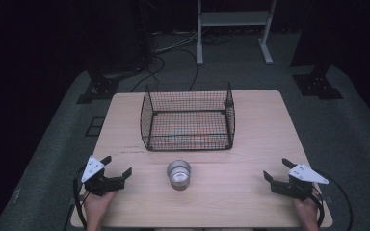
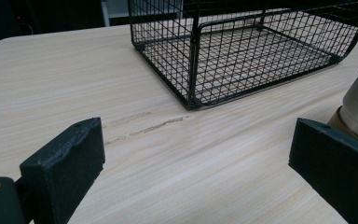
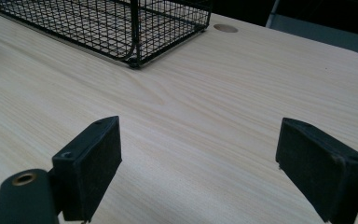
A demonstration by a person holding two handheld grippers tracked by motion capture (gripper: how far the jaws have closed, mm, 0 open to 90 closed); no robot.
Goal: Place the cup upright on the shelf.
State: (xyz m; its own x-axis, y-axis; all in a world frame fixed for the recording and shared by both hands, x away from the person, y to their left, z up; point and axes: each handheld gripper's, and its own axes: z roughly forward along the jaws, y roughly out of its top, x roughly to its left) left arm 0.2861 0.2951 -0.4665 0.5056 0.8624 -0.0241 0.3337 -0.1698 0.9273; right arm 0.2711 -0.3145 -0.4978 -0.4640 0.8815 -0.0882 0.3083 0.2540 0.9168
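The metal cup (image 1: 178, 174) is small, round and silver, with a shiny wall; its lower part looks a little more brown in the left gripper view. It stands upright on the wooden table (image 1: 250, 144), so its long axis goes straight up and its open mouth points up. It is between the two tongs, nearer to the left gripper (image 1: 117, 169), and well apart from the right gripper (image 1: 275, 169). Beyond the cup, farther from both tongs, stands a black wire basket (image 1: 189, 121). Both tongs have their jaws wide apart and hold nothing.
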